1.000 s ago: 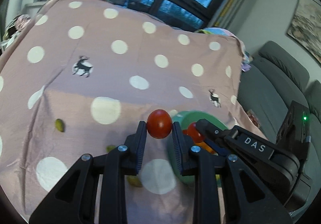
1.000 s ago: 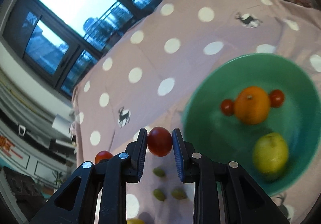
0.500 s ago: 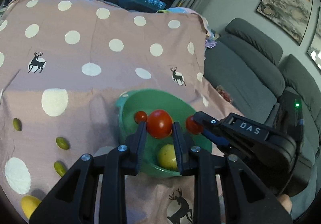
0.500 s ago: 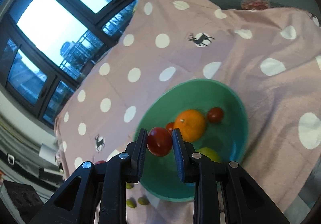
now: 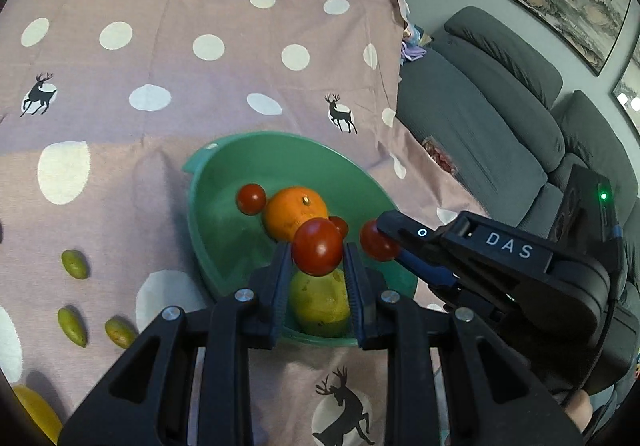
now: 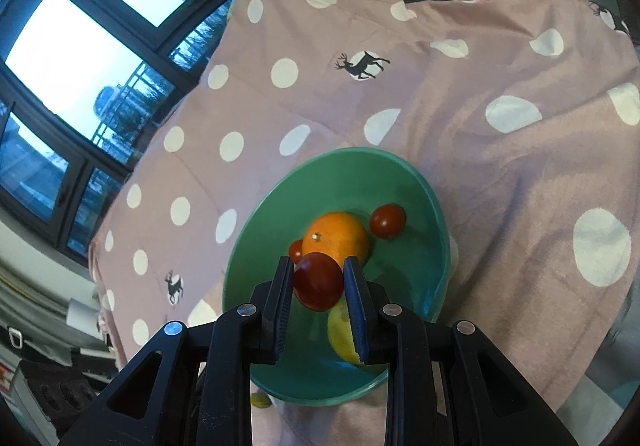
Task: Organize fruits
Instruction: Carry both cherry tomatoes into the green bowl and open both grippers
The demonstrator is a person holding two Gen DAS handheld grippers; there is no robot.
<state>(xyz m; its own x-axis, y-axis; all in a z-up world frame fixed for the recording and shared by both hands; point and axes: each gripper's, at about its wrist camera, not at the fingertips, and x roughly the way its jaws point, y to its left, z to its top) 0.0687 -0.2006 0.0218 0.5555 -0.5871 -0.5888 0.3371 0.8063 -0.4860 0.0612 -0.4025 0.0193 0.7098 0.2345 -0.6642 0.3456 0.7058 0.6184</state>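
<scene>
Round green plastic bowl [image 5: 208, 182] on the dotted mauve cloth [image 5: 160, 58] lies directly beneath both grippers. Left gripper [image 5: 318, 266] grips a round red tomato [image 5: 317, 246]; right gripper [image 6: 319, 282] grips another red tomato [image 6: 319, 280]. Both hang above the bowl's contents; release is judged next.

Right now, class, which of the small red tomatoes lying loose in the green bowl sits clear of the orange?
The tomato on the far right of the green bowl in the right wrist view; the other loose tomato presses against the orange.
</scene>
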